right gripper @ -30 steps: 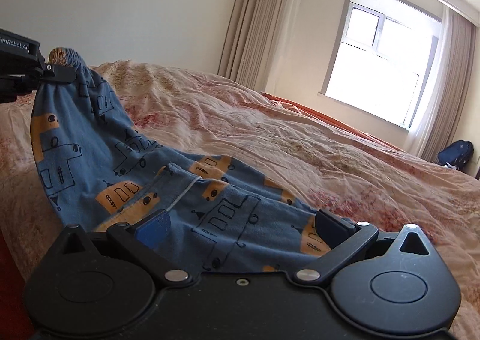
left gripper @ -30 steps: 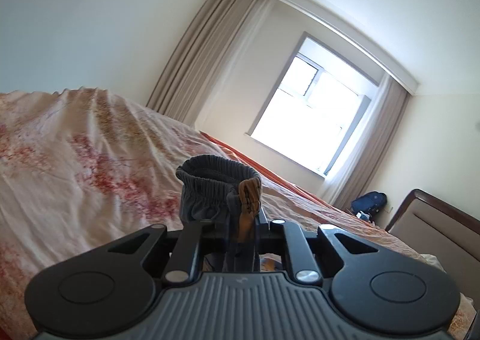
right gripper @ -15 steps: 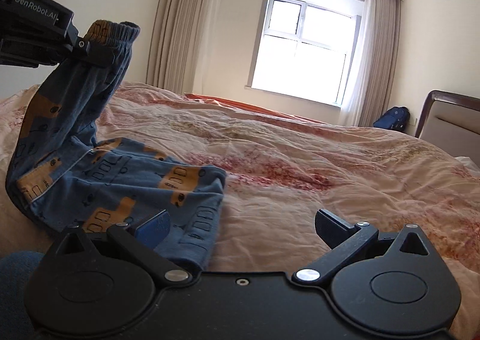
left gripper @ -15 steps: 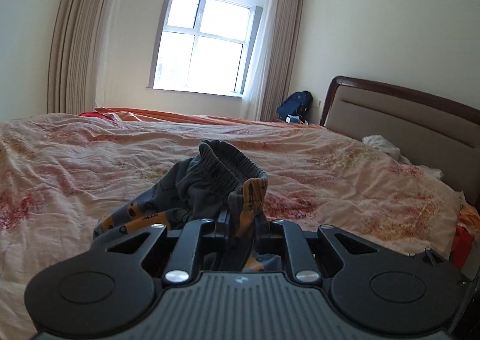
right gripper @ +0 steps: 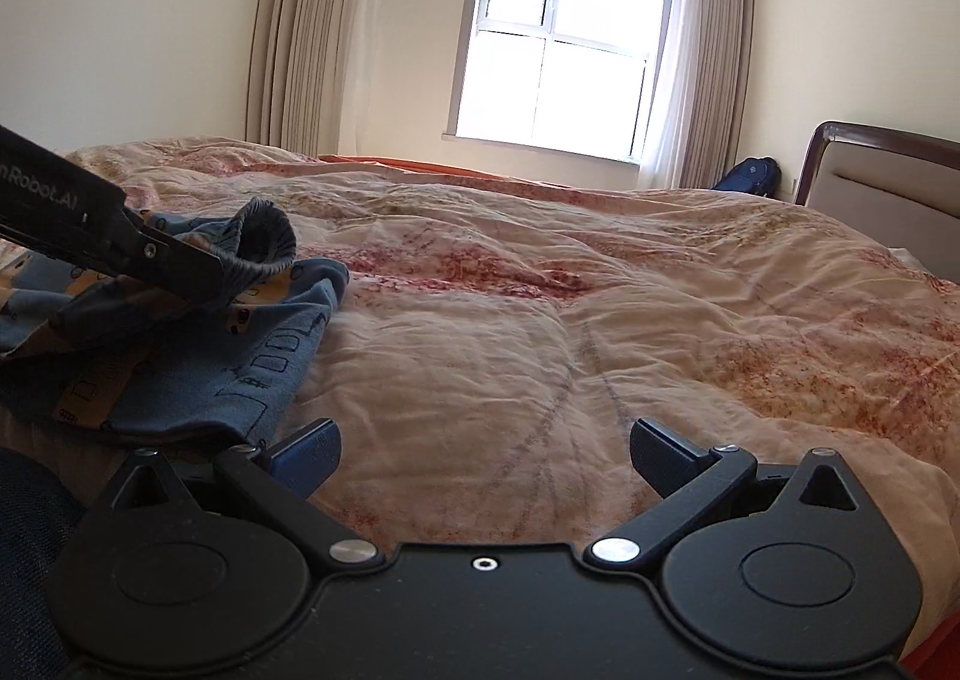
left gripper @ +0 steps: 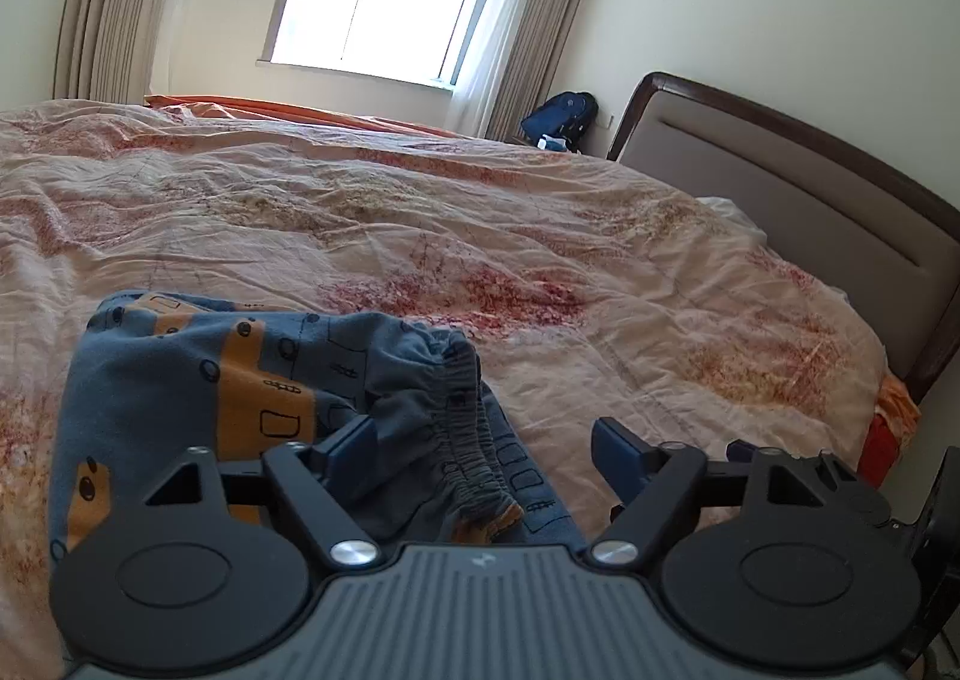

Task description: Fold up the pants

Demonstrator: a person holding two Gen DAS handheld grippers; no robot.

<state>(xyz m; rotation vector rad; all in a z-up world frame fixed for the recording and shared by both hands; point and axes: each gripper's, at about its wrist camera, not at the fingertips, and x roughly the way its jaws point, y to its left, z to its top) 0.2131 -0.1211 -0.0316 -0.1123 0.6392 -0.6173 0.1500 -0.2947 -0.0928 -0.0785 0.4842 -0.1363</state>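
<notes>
The blue pants point(left gripper: 198, 380) with orange vehicle prints lie folded over on the floral bed cover point(left gripper: 540, 236). Their grey elastic waistband point(left gripper: 462, 422) lies loose between my left gripper's point(left gripper: 486, 449) open fingers. In the right wrist view the pants point(right gripper: 198, 356) lie at the left, with the left gripper's body point(right gripper: 108, 242) over them and the waistband point(right gripper: 264, 242) beside its tip. My right gripper point(right gripper: 486, 455) is open and empty, low over bare bed cover to the right of the pants.
A brown padded headboard point(left gripper: 798, 212) stands at the right of the bed. A window with beige curtains point(right gripper: 552, 56) is at the far wall. A dark blue backpack point(left gripper: 561, 113) sits in the corner. An orange sheet edge point(left gripper: 894, 404) shows by the headboard.
My left gripper has come down with the waistband, laid it over the rest of the pants and opened. My right gripper has moved right, off the pants.
</notes>
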